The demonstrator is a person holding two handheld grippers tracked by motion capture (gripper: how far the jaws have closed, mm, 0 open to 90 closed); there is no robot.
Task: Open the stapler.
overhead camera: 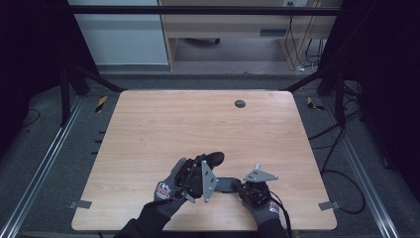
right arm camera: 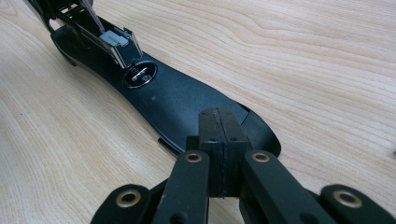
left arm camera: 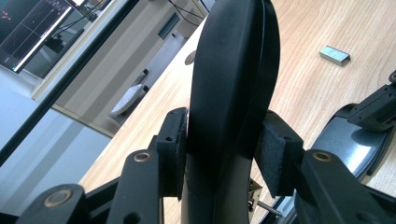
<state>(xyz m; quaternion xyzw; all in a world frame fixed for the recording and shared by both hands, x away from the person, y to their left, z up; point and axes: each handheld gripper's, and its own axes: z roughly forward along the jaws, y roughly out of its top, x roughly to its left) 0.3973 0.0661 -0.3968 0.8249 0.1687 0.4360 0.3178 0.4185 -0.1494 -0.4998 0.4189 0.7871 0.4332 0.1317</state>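
Observation:
A black stapler lies swung open near the table's front edge. Its upper arm point(overhead camera: 214, 158) point(left arm camera: 233, 84) rises steeply, and my left gripper point(overhead camera: 204, 168) point(left arm camera: 226, 149) is shut on it, one pad pressing each side. The flat base point(overhead camera: 225, 184) point(right arm camera: 187, 102) rests on the wood. My right gripper point(overhead camera: 237, 185) point(right arm camera: 217, 140) is shut, its pads closed against each other, with the tips resting on the rounded end of that base. The metal staple channel point(right arm camera: 116, 39) stands lifted at the hinge end, with a pale block inside it.
A short strip of staples point(left arm camera: 334, 54) lies loose on the wooden table point(overhead camera: 198, 124), beyond the stapler. A round cable hole point(overhead camera: 240, 103) sits near the far edge. Metal clips point(overhead camera: 79, 204) point(overhead camera: 328, 205) grip the front corners. Dark frame posts and cables flank the table.

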